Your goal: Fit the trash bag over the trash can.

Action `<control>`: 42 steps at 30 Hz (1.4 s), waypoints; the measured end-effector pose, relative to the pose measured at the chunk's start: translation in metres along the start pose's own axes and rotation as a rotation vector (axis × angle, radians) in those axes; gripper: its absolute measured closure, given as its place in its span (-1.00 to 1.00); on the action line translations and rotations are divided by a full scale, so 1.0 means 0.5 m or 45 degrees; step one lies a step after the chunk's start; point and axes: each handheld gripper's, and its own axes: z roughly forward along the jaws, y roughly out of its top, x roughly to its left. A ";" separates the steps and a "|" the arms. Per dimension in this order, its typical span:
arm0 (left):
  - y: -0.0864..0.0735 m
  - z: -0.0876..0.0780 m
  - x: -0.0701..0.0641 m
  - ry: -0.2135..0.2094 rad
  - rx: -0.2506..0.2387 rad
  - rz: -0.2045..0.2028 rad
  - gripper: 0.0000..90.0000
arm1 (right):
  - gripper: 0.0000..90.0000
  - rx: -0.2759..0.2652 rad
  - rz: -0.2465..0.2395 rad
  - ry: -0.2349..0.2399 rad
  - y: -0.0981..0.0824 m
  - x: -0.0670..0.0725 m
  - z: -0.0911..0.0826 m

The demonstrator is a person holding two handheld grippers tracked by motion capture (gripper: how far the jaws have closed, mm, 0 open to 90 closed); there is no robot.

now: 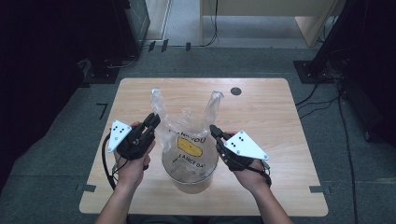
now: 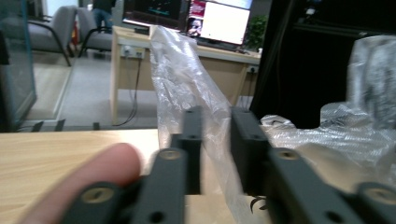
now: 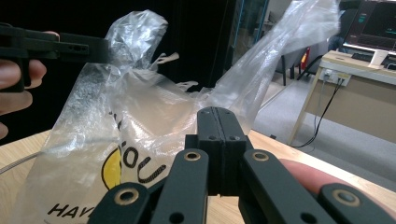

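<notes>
A clear plastic bag (image 1: 189,135) with a yellow smiley and black print lines a round bin (image 1: 191,181) near the table's front edge. Its two handles stand up. My left gripper (image 1: 153,119) is at the left handle. In the left gripper view, the bag's film (image 2: 182,74) fills the narrow gap between the jaws of my left gripper (image 2: 217,116), which pinch it. My right gripper (image 1: 212,129) sits beside the bag's right side. In the right gripper view, the jaws of my right gripper (image 3: 218,112) meet flush with nothing visible between them. The bag (image 3: 149,107) is just behind them.
The wooden table (image 1: 275,121) has a small black round hole (image 1: 236,91) at the back right. Cables (image 1: 322,100) run over the grey floor to the right. A pale desk (image 1: 303,18) and dark stands are beyond the table.
</notes>
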 end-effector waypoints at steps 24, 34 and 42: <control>-0.026 -0.064 -0.013 -0.212 -0.099 0.094 1.00 | 0.67 0.032 0.348 -0.131 0.042 -0.033 0.015; -0.044 -0.115 -0.024 -0.288 -0.049 0.094 1.00 | 1.00 0.056 0.269 -0.101 0.010 -0.006 -0.038; -0.096 -0.178 -0.036 -0.338 0.052 0.081 1.00 | 1.00 0.119 0.176 -0.068 -0.047 0.048 -0.105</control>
